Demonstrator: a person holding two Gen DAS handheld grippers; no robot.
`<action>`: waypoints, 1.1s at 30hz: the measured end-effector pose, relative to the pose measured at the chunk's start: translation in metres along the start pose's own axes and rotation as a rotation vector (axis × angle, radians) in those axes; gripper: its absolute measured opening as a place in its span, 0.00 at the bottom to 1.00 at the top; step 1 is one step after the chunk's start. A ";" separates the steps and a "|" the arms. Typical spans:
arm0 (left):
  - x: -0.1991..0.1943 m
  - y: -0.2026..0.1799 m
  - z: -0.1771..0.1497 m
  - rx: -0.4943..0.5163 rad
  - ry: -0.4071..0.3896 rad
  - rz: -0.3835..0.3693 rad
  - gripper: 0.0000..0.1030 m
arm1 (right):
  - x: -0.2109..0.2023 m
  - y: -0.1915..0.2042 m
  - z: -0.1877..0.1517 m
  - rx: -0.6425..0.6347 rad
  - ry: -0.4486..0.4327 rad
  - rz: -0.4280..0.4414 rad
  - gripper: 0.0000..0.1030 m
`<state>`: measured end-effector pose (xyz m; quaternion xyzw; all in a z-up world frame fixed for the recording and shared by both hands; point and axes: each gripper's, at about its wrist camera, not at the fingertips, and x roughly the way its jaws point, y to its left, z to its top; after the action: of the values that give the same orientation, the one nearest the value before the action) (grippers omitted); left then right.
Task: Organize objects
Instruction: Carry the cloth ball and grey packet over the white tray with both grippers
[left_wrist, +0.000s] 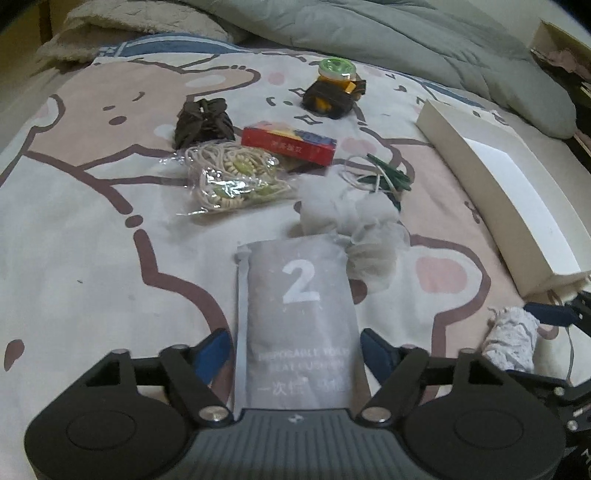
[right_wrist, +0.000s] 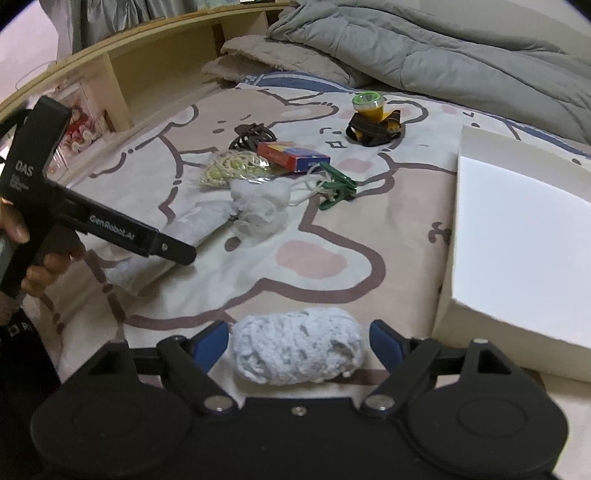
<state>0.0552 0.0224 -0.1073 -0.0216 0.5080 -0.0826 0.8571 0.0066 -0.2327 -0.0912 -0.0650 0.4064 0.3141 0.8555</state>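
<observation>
A grey pouch (left_wrist: 299, 317) is lying on the bed (left_wrist: 92, 240), sitting between the left gripper's (left_wrist: 295, 350) parted fingers, which are not pressing it. A white lace roll (right_wrist: 297, 347) is resting between the right gripper's (right_wrist: 297, 339) wide-open fingers, just beside a white box (right_wrist: 517, 240).

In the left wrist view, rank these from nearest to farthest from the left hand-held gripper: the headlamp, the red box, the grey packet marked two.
1. Grey packet, between the fingers of the left hand-held gripper.
2. Red box, mid-bed, straight ahead.
3. Headlamp, farthest, near the grey quilt.
</observation>
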 end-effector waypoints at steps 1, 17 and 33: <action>0.001 0.000 0.000 0.006 0.004 0.004 0.66 | 0.003 0.000 -0.001 -0.017 0.006 0.006 0.81; -0.057 -0.024 -0.011 0.099 -0.192 0.074 0.58 | -0.023 0.017 0.015 -0.019 -0.104 -0.041 0.73; -0.108 -0.050 0.031 0.075 -0.344 0.074 0.58 | -0.068 -0.002 0.074 0.108 -0.292 -0.179 0.73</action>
<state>0.0251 -0.0109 0.0078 0.0153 0.3507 -0.0653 0.9341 0.0242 -0.2402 0.0071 -0.0083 0.2868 0.2206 0.9322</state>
